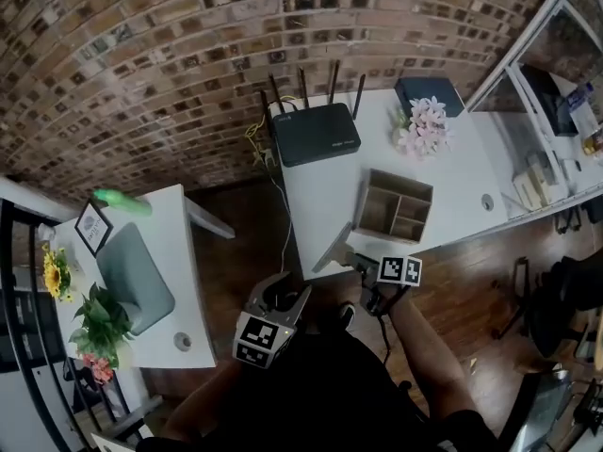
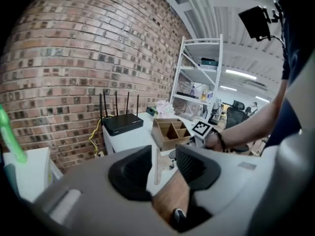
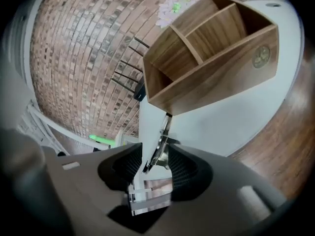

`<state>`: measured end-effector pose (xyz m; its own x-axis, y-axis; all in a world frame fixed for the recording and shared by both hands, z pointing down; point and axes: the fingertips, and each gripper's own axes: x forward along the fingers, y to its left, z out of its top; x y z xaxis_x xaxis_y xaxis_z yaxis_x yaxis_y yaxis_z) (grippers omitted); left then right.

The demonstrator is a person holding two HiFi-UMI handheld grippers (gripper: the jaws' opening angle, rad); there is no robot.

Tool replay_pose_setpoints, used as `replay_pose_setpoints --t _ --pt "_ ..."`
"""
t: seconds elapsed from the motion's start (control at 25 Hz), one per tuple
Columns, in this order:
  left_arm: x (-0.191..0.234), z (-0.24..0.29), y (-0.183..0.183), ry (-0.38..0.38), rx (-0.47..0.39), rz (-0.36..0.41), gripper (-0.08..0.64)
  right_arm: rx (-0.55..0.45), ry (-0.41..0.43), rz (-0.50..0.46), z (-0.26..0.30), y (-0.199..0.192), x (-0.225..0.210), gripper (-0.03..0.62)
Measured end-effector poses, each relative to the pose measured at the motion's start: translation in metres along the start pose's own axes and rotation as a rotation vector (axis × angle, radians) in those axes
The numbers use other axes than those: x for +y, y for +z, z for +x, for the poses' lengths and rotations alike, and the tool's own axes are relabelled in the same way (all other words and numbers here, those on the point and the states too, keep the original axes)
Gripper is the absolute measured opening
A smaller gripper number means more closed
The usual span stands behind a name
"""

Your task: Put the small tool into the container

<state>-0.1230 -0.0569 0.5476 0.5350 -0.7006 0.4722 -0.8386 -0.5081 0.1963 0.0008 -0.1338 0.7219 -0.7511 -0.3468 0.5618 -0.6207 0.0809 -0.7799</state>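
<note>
The small metal tool [image 1: 334,249], with a spring at its joint, lies on the white table [image 1: 452,172], running from the front edge toward the wooden container [image 1: 396,205]. The container [image 3: 211,48] is an open box with several compartments. My right gripper [image 1: 358,260] is at the table's front edge. In the right gripper view its jaws [image 3: 155,166] stand apart, and the tool's [image 3: 160,149] near end shows between the pads; no squeeze is visible. My left gripper [image 1: 285,292] hangs over the floor left of the table, open [image 2: 162,173], nothing between its pads.
A black router [image 1: 317,132], pink flowers [image 1: 424,125] and a dark book [image 1: 429,92] sit at the back of the table. A second white desk [image 1: 179,281] with plants and a picture frame stands to the left. Metal shelving [image 1: 556,73] and a chair are on the right.
</note>
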Motion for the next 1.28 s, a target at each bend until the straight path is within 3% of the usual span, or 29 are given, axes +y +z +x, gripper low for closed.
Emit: replay_pose_setpoints --t 0.16,0.28,0.44,0.52,0.68,1.04,1.28 --pt "0.003 -0.006 -0.003 0.048 -0.014 -0.060 0.133 0.085 0.030 0.115 0.012 -0.001 -0.009 0.143" --pt "0.005 -0.011 -0.010 0.088 -0.010 -0.098 0.118 0.135 0.064 0.100 0.017 -0.001 -0.003 0.052" --pt "0.011 -0.016 -0.022 0.128 0.007 -0.163 0.072 0.142 0.114 0.113 0.020 0.000 0.013 0.021" --pt "0.012 -0.017 -0.021 0.130 -0.011 -0.191 0.071 0.134 0.128 0.095 0.018 0.000 0.021 0.015" --pt "0.013 -0.013 -0.016 0.128 -0.025 -0.187 0.060 0.117 0.138 -0.029 0.013 -0.002 0.041 0.014" --pt "0.000 0.010 0.003 0.045 -0.024 -0.139 0.055 -0.051 0.244 -0.109 -0.025 0.018 0.092 0.014" --pt "-0.016 0.026 0.014 -0.031 -0.007 -0.119 0.055 -0.242 0.237 -0.115 -0.080 0.053 0.096 0.014"
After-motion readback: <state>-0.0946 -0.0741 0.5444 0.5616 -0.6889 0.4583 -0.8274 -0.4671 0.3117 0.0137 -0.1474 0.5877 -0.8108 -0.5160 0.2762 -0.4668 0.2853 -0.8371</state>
